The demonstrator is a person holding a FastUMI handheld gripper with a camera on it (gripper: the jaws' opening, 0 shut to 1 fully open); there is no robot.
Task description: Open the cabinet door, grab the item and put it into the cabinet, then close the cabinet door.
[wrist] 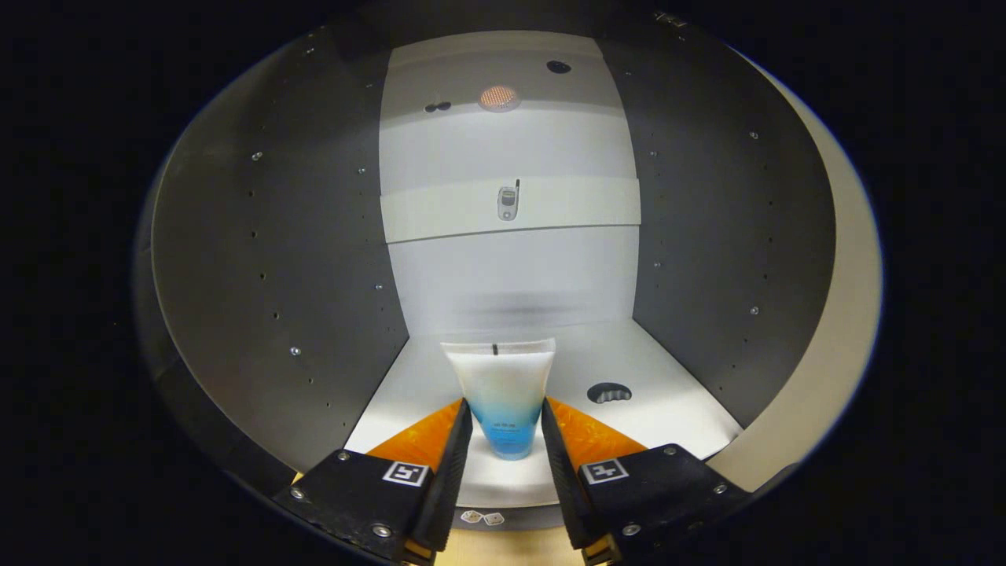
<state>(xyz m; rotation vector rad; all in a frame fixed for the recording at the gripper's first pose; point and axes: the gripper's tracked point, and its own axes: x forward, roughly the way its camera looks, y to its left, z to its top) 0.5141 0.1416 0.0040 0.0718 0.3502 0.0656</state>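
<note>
Fingertips (465, 415) press both sides of a squeeze tube (503, 393), pinching it upright between them at 6 o'clock, cap end down. Gripper (504, 420) and tube reach inside the open cabinet (314, 275), over its pale lower shelf (676, 409). To do this step well, I judge, set the tube's cap flat on the shelf, spread the fingers slowly, then back straight out so nothing tips.

Counted, largest first: one cabinet with two dark side walls, one lower shelf, one upper shelf (581, 206) at 12 o'clock, one tube, one small phone-shaped object (508, 202) on that upper shelf.
</note>
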